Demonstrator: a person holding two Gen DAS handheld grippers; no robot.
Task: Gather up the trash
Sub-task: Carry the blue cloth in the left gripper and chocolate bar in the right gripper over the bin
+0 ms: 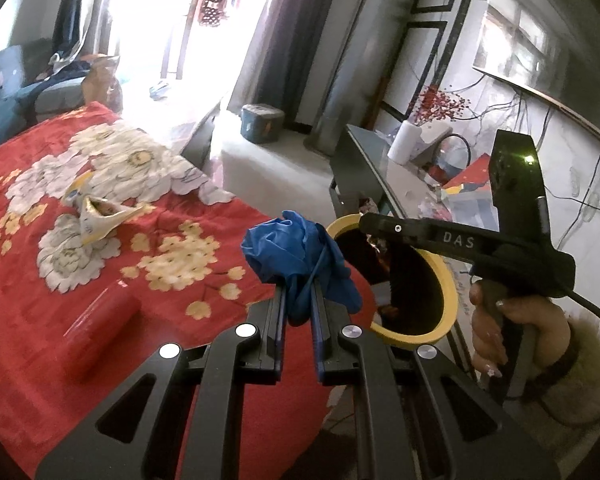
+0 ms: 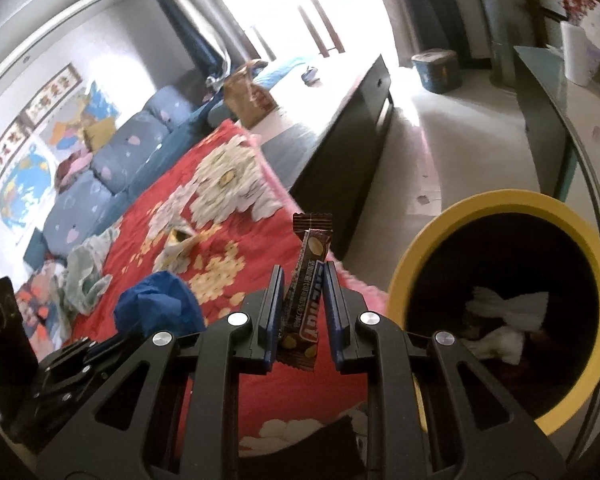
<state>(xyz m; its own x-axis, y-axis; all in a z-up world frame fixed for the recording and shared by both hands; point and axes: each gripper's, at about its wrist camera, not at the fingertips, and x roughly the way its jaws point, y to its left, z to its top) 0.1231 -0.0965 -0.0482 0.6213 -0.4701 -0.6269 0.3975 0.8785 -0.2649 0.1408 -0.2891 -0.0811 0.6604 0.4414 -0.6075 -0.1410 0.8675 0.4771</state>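
Note:
My left gripper (image 1: pixel 299 292) is shut on a crumpled blue glove (image 1: pixel 296 256) and holds it above the edge of the red flowered blanket (image 1: pixel 28 240), next to the yellow-rimmed trash bin (image 1: pixel 450 300). The glove also shows in the right wrist view (image 2: pixel 160 304). My right gripper (image 2: pixel 302 276) is shut on a brown snack wrapper (image 2: pixel 306 280), held upright just left of the bin (image 2: pixel 500 200). White crumpled paper (image 2: pixel 508 304) lies inside the bin. An open yellow-white wrapper (image 1: pixel 100 216) lies on the blanket; it also shows in the right wrist view (image 2: pixel 180 248).
A red cylinder (image 1: pixel 100 320) lies on the blanket near my left gripper. A sofa with blue cushions (image 2: pixel 112 168) stands behind. A dark low cabinet (image 2: pixel 348 136), a grey stool (image 2: pixel 436 68) and a glass table (image 1: pixel 384 168) with clutter surround the floor.

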